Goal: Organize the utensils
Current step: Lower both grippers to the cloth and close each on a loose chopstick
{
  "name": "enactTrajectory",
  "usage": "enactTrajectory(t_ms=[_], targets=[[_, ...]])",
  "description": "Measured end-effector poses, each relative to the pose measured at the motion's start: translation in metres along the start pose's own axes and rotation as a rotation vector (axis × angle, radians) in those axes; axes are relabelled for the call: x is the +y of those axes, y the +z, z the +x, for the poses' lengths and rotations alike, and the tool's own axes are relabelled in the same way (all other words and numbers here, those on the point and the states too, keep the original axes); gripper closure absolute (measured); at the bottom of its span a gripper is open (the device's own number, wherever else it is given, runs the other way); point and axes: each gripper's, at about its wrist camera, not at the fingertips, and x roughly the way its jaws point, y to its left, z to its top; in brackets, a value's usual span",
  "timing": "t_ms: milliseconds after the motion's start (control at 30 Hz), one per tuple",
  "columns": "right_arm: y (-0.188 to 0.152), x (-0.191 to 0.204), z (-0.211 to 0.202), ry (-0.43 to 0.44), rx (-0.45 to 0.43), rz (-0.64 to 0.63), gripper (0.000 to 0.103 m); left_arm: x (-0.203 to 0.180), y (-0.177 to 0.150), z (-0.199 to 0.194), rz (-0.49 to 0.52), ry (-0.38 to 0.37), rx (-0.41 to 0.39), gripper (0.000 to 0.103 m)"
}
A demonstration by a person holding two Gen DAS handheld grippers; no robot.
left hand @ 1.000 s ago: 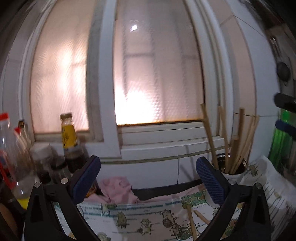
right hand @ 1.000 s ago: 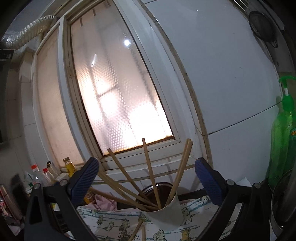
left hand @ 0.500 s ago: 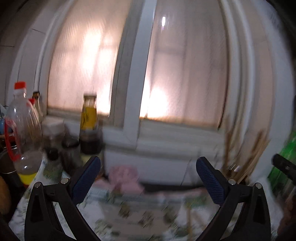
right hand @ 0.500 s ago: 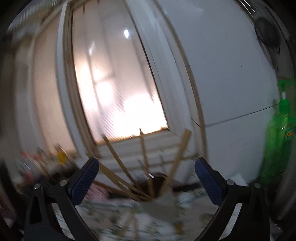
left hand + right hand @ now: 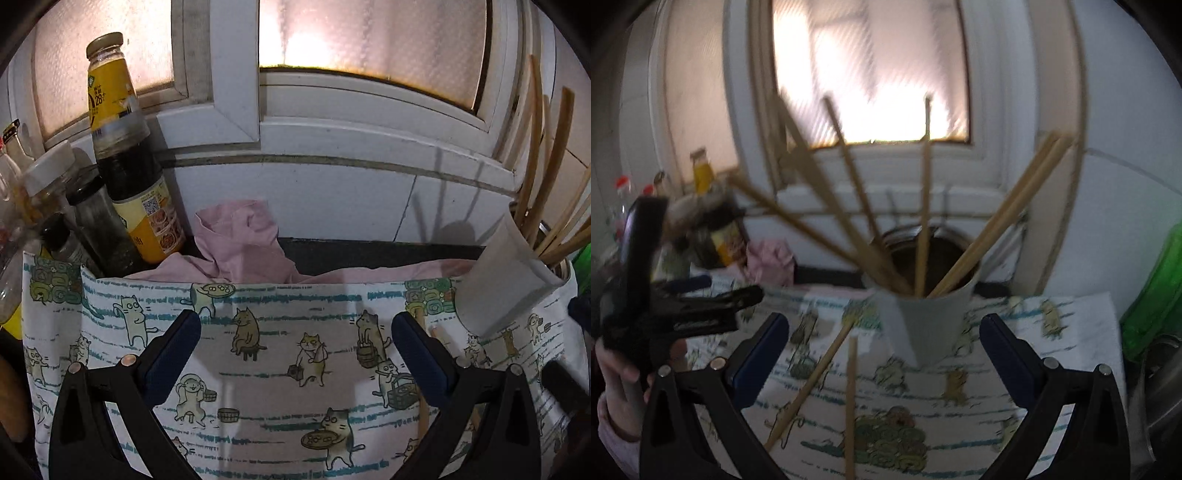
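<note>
On the counter below the frosted window (image 5: 369,33), a cat-print cloth (image 5: 258,369) lies spread flat. The left gripper (image 5: 295,332) hovers above it, jaws wide apart and empty. The right gripper (image 5: 879,332) also stands wide open with nothing between its jaws, facing a white cup (image 5: 931,314) that holds several chopsticks (image 5: 923,192) fanned outward. Two loose chopsticks (image 5: 827,362) lie on the cloth just in front of the cup, between the right gripper's fingers. A sauce bottle (image 5: 125,155) and small jars stand at the left; a pink rag (image 5: 240,243) is bunched behind the cloth.
</note>
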Motion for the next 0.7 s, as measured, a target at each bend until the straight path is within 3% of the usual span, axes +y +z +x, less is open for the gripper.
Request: enactTrajectory(t_ms=[167, 233, 433, 700], targets=[[-0.010, 0.016, 0.019, -0.022, 0.064, -0.093, 0.001, 0.010, 0.002, 0.001, -0.042, -0.005, 0.004, 0.001], [-0.015, 0.021, 0.026, -0.013, 0.096, -0.118, 0.005, 0.016, 0.004, 0.000, -0.070, -0.008, 0.019, 0.001], [-0.031, 0.030, 0.064, -0.034, 0.250, -0.166, 0.029, 0.026, 0.004, 0.012, -0.113, -0.036, 0.086, 0.001], [-0.040, 0.029, 0.091, -0.051, 0.326, -0.162, 0.061, 0.020, 0.001, 0.026, -0.093, -0.015, 0.115, 0.001]])
